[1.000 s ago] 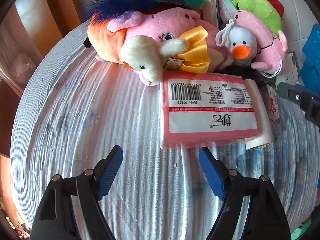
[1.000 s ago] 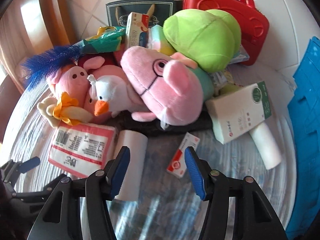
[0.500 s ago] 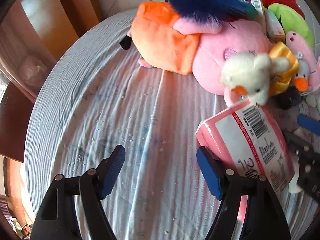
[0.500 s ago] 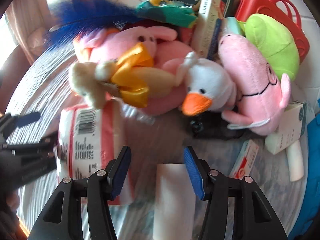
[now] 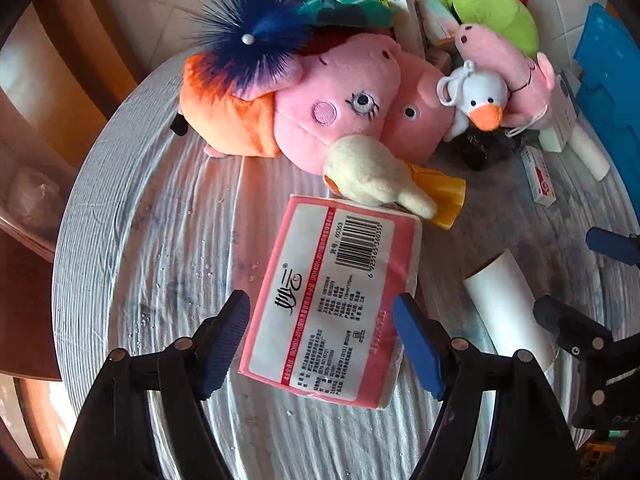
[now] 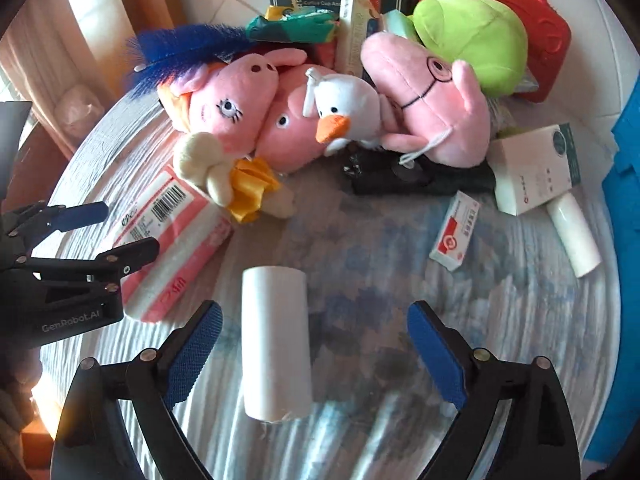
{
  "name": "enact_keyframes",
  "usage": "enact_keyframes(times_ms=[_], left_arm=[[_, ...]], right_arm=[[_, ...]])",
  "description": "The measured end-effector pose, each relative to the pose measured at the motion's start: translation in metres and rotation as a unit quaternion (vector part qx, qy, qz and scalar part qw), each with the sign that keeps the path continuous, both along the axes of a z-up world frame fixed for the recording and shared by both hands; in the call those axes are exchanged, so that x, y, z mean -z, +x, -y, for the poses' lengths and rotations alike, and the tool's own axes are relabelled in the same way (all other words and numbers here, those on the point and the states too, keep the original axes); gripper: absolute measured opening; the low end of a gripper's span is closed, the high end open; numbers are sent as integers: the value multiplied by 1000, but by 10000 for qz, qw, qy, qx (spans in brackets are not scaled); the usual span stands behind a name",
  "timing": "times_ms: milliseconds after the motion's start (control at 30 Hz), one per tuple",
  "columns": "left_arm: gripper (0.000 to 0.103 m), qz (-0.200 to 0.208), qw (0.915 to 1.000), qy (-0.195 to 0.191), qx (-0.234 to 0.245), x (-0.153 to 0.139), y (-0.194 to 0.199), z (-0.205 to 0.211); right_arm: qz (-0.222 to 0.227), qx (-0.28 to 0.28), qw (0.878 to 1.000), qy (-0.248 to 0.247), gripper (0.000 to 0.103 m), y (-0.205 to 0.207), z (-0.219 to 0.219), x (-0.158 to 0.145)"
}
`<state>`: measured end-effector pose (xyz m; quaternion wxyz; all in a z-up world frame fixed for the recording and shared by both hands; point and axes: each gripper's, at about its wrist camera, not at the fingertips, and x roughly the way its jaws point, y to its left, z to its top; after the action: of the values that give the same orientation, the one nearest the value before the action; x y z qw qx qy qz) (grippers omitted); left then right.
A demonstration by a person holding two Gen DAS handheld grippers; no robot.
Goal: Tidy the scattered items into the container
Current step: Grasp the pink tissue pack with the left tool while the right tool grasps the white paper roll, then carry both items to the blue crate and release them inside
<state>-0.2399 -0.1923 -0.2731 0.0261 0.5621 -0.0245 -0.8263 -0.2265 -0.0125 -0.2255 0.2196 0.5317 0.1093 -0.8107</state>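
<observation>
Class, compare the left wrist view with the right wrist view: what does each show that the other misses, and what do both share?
Only the left wrist view shows the left tool from behind, its fingers either side of the pink tissue pack. Only the right wrist view shows the right tool from behind, jaws just opened, wide apart around the white roll, and the whole red case. Both share the pack, the roll, the white duck toy and the plush pile.

bright warm daylight from the left side, overexposed glow at lower left, soft shadows under the toys (image 6: 280, 120), sheen on the table cover (image 5: 160, 240), strong fisheye bending and dark corners, slight blur in the right view's foreground
</observation>
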Motion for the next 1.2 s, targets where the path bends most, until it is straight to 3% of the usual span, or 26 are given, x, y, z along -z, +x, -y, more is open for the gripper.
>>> enact_keyframes(times_ms=[133,200,333,367,433,533,633,733,767,800,833,867,1033,1200], left_arm=[[87,58,10000,-20,9,5,-6,-6],[93,146,9995,-281,41,16,-10,-11],[96,129,9979,-630,115,30,-11,-17],[97,129,9978,-641,115,32,-12,-17],[97,144,9982,-582,102,34,-13,-14],[98,197,9990,-379,94,37,-15,-8],[98,226,9993,-272,126,43,-17,-4],[98,176,9995,-220,151,45,-15,-2],[98,142,9996,-192,147,44,-13,0],[97,112,9997,-151,123,44,-11,2],[96,79,9999,-123,88,43,-8,3],[95,48,9999,-96,48,42,-5,5],[93,-147,9999,34,-50,27,9,22],[93,-635,9980,60,-42,-14,27,30]], right_arm=[[202,-9,9998,-90,97,2,7,16],[305,-65,9995,-51,97,2,14,24],[422,27,9990,168,95,2,18,42],[449,66,9987,251,91,3,17,48],[576,83,9980,260,69,2,17,57],[601,160,9977,265,71,3,17,63],[667,232,9974,104,80,1,16,66],[576,251,9979,166,80,1,18,67],[516,253,9981,200,79,2,19,66],[468,238,9984,206,69,3,21,66],[463,210,9985,210,51,4,23,66],[436,232,9984,268,45,5,25,68],[360,341,9985,249,44,13,22,63],[-38,596,9981,156,44,21,7,30]])
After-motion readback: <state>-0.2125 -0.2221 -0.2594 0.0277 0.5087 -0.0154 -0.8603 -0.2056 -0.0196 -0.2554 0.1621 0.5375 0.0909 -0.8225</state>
